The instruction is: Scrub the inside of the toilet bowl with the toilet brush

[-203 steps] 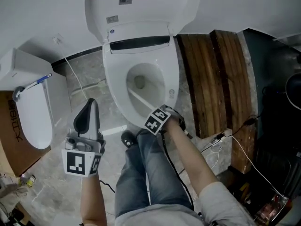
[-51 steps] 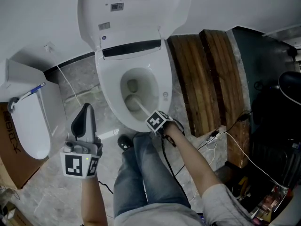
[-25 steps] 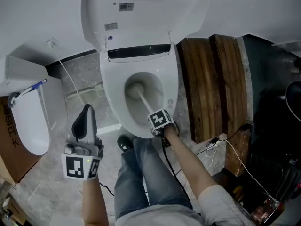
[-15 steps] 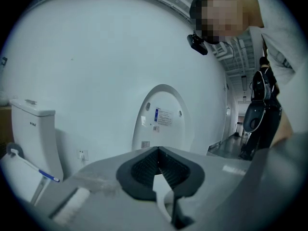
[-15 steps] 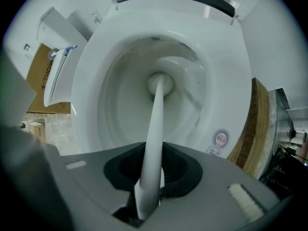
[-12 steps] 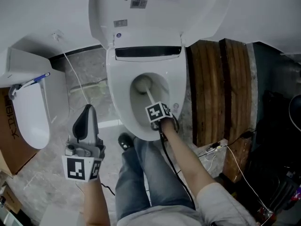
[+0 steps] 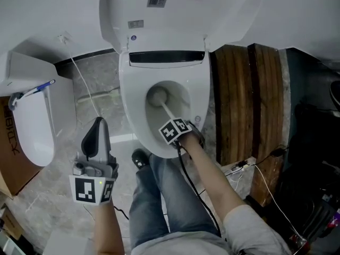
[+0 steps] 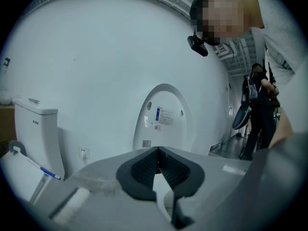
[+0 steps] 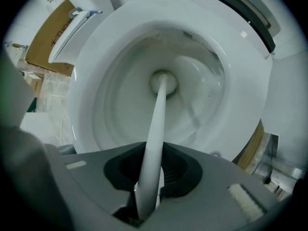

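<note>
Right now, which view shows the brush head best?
Right gripper view: it looks straight down the handle to the brush head, centred low in the bowl. Head view shows it smaller, from above. Left gripper view faces the raised lid and misses it.

The toilet bowl (image 9: 96,71) is white, smooth and shiny. The toilet brush (image 9: 156,129) has a smooth white plastic stick. The planks (image 7: 234,89) are dark, grainy wood. The floor (image 7: 90,84) may be stone. The trousers (image 7: 159,195) are blue cloth.
</note>
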Motion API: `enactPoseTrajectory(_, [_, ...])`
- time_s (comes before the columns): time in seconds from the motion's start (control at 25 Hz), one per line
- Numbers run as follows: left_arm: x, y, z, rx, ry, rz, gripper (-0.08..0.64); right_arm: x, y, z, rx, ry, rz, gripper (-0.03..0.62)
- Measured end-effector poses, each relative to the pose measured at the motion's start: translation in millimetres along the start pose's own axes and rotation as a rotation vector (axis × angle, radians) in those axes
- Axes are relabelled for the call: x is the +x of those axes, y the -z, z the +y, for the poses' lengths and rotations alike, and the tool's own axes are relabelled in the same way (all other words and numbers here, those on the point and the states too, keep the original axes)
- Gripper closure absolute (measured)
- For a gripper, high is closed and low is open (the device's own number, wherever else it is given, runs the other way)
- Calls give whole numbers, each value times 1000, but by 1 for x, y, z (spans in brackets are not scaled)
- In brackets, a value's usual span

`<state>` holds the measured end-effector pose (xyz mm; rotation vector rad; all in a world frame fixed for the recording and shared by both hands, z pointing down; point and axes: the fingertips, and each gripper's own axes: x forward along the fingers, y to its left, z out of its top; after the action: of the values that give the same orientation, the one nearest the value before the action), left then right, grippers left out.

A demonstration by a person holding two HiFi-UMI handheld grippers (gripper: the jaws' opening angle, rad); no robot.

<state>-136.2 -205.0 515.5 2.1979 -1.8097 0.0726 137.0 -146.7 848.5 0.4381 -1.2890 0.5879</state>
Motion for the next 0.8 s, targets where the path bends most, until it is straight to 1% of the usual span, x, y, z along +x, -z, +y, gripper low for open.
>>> enactPoseTrajectory(0.08, [1,0,-4,0,9,-1,558,0,4,-4,-72,44,16,517])
enactPoseTrajectory(0.24, [1,-2,-9,3,25,-6,558,0,15,-13,-253,166,45,517])
enactPoseTrajectory(0.36, [0,-2,-12,4,33,-6,558,-1,19,-14,-328,222,59,515])
enactPoseTrajectory(0.48, [0,-2,-14,6,43,-7,558,-5,22,-17,-398,302,123,514])
enactPoseTrajectory(0.68, [-4,-4,-15,5,51,-14,558,-16,31,-36,-576,480,270,517])
enactPoseTrajectory(0.76, [-5,-5,-15,3,53,-17,558,-19,35,-45,-609,519,300,522])
enactPoseTrajectory(0.8, [-6,-6,-14,2,54,-18,558,-20,37,-48,-605,520,309,523])
